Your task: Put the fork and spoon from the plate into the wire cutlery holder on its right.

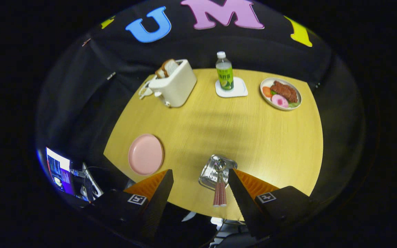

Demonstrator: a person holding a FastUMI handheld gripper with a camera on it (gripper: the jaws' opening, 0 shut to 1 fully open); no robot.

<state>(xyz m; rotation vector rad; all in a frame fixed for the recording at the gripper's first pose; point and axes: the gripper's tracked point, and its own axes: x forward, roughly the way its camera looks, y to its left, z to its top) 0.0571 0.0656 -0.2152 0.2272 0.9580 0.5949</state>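
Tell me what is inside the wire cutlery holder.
Two utensils with checked handles lie in the wire cutlery holder, a spoon bowl showing; the other head is covered. The open gripper holds nothing.

From my remote seat I look down on a round-edged worktop of pale yellow wood grain, evenly lit from above, with soft banded shadows across its middle. Behind it hangs the booth's black cloth wall, creased and draped down past the worktop's far edge, and dark on both sides. Low beside the worktop's near left edge I can make out a lit screen with some cables next to it.
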